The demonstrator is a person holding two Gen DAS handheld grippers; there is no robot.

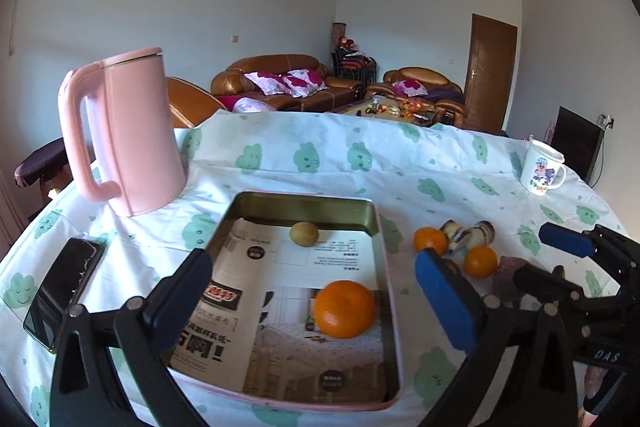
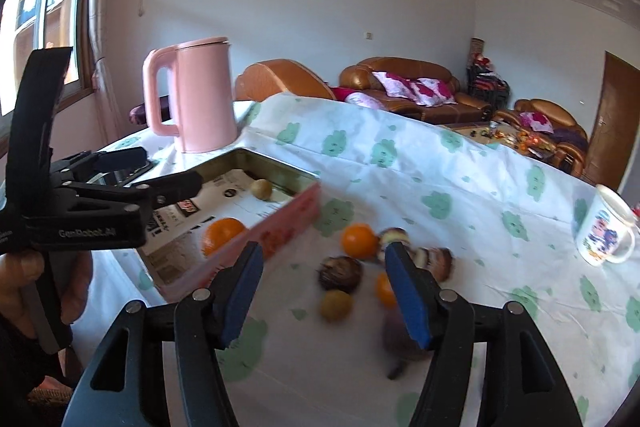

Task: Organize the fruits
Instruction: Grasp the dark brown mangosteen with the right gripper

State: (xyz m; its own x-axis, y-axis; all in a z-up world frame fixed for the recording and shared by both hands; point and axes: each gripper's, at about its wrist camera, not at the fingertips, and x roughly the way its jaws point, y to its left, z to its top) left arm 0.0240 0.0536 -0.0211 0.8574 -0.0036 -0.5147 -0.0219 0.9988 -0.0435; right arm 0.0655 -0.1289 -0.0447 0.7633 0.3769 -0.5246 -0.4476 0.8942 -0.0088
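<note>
A pink metal tin (image 1: 378,223) lined with printed paper holds an orange (image 1: 345,309) and a small yellow-green fruit (image 1: 304,233). My left gripper (image 1: 316,291) is open and empty, its jaws spread above the tin. To the right of the tin lie two oranges (image 1: 430,239), shell-like pieces (image 1: 466,233) and a dark fruit. My right gripper (image 2: 326,285) is open and empty, hovering over this loose pile: an orange (image 2: 359,241), a dark round fruit (image 2: 340,273), a yellow-green fruit (image 2: 336,305). The tin (image 2: 288,231) and left gripper (image 2: 160,171) also show in the right wrist view.
A pink kettle (image 1: 128,131) stands at the table's back left, a black phone (image 1: 64,291) left of the tin, a cartoon mug (image 1: 542,167) at the right edge. The table has a white cloth with green clouds (image 1: 320,155). Sofas stand behind.
</note>
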